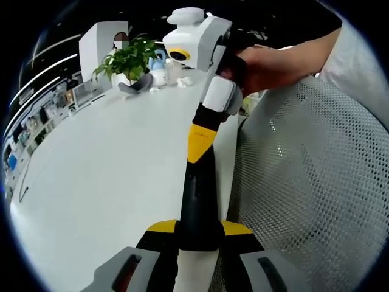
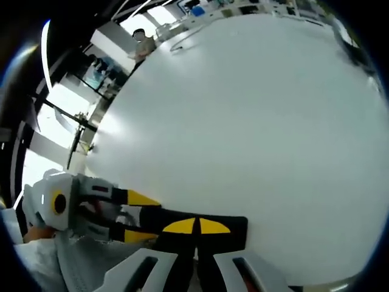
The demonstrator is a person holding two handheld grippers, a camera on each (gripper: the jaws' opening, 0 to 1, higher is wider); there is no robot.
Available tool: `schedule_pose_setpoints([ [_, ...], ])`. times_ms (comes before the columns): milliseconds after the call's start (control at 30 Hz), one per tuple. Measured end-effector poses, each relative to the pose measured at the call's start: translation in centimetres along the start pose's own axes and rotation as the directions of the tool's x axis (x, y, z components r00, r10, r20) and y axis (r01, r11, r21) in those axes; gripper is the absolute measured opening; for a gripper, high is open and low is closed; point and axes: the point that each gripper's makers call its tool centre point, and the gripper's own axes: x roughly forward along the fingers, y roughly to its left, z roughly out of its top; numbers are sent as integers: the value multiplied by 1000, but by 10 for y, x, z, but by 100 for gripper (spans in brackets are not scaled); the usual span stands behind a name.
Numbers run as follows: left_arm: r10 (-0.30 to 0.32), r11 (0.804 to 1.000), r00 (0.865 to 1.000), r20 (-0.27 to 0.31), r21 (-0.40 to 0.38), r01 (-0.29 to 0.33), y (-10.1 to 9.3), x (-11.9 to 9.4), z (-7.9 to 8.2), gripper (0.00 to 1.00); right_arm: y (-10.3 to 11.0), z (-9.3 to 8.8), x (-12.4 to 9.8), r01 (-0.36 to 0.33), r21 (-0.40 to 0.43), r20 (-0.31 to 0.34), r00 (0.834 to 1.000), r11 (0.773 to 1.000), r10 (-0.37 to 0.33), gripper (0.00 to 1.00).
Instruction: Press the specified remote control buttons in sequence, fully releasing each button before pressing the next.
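In the left gripper view, the left gripper [image 1: 196, 234] has its jaws closed on the near end of a long black remote control [image 1: 197, 201], which runs straight ahead from the jaw tips over the edge of a white table [image 1: 103, 176]. The right gripper [image 1: 209, 125] reaches in from ahead — its yellow-tipped jaws pinch the far end of the same remote, with a person's hand [image 1: 267, 64] on its grip. To the right lies white mesh fabric [image 1: 316, 176]; far ahead on the table stands a potted plant [image 1: 129, 61].

In the right gripper view, the right gripper [image 2: 196, 243] clasps the remote control [image 2: 194, 228] at its tip — the left gripper [image 2: 130, 216] holds the other end from the left.
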Motion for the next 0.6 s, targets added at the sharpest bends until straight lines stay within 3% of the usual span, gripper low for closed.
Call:
schedule_pose_setpoints([
  [500, 4, 1000, 1000, 3, -3, -4, 0, 0, 0, 25, -2, 4, 0, -31, 55, 54, 998, 998, 28, 0],
  [600, 4, 1000, 1000, 4, -3, -4, 0, -1, 0, 25, -4, 4, 0, -40, 97, 57, 998, 994, 35, 0],
])
